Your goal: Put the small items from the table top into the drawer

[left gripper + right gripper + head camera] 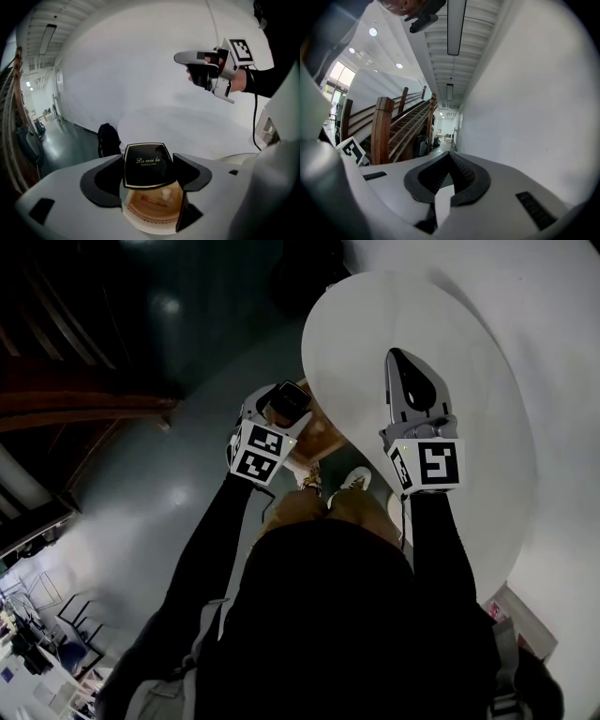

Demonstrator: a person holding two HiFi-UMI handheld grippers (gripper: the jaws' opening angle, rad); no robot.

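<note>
At left, just off the white table's [469, 343] edge, the left gripper [284, 409] clamps a black compact [146, 163] by its sides, above the open wood-lined drawer [143, 210]. A small white item [165, 193] lies inside the drawer. Over the table top at right, the right gripper's [451, 157] jaws meet with nothing between them.

We note a powder compact [146, 165] with glossy black lid and thin gold edging, ribbed matt black pads [464, 174] on the smooth grey plastic right gripper [450, 157], a brown wooden drawer [152, 206], a smooth matt white table top [450, 352], and a glossy dark floor [169, 484].
</note>
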